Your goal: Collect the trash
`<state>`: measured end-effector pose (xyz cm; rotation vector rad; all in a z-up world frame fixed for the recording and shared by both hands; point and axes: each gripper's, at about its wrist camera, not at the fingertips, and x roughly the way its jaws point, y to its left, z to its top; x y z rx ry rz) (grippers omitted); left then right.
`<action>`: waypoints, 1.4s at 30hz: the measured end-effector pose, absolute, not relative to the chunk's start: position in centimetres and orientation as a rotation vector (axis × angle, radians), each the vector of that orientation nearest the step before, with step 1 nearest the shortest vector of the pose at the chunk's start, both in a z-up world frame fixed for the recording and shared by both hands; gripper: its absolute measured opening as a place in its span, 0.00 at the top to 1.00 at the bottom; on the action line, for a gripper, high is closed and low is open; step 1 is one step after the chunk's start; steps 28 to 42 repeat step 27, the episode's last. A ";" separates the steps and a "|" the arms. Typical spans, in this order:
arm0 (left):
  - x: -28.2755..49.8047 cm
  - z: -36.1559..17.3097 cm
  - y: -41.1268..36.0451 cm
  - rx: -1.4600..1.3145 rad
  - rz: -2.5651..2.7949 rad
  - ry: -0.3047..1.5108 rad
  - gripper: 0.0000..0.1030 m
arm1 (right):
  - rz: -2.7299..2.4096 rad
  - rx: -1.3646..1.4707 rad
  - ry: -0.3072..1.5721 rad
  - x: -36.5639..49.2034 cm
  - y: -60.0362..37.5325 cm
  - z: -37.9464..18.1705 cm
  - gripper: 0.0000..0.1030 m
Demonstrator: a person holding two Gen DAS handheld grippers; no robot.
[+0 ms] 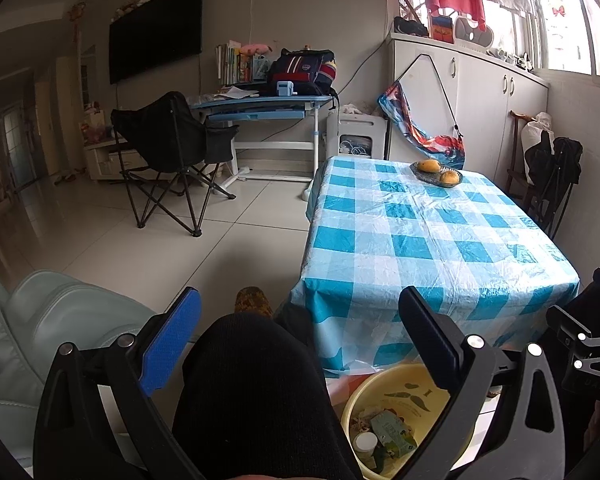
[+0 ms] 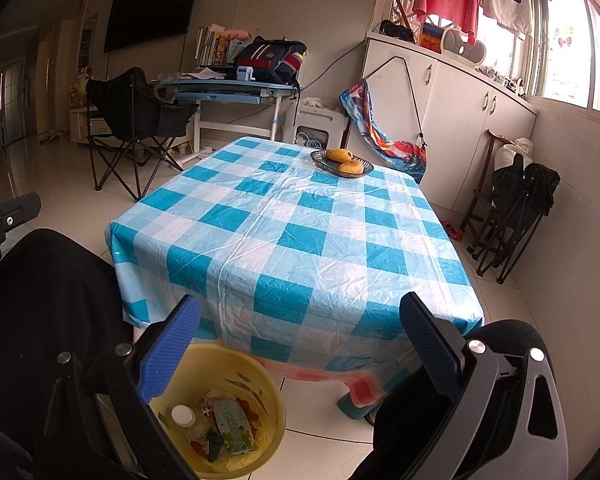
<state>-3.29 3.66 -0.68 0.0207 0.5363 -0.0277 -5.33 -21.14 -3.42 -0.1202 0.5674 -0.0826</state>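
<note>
Both tools, left tool [image 1: 300,334] and right tool [image 2: 300,340], released, empty; trash [image 2: 224,424] sits in yellow bin [image 2: 268,384] at 7 o'clock of table [image 2: 292,232]; carton looks light, crushable; pinch your carton edge gently.

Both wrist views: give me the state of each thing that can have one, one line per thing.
left gripper: open, holding nothing.
right gripper: open, holding nothing.
yellow bin: on the floor by the table's near edge, holding a green carton, a white-capped bottle and scraps; not full.
table: cloth-covered; top bare except the fruit dish.
fruit dish: at the far end, two yellow fruits in it.
folding chair: unfolded, unoccupied.
</note>
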 end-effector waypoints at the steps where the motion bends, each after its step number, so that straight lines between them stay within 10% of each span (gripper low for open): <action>1: -3.3 -0.7 3.7 0.020 -0.032 0.539 0.07 | -0.083 -0.120 0.567 -5.3 -21.1 -3.4 0.07; 42: -3.0 -0.3 4.7 -0.027 -0.038 0.564 0.07 | -0.080 -0.126 0.572 -5.3 -21.0 -3.6 0.07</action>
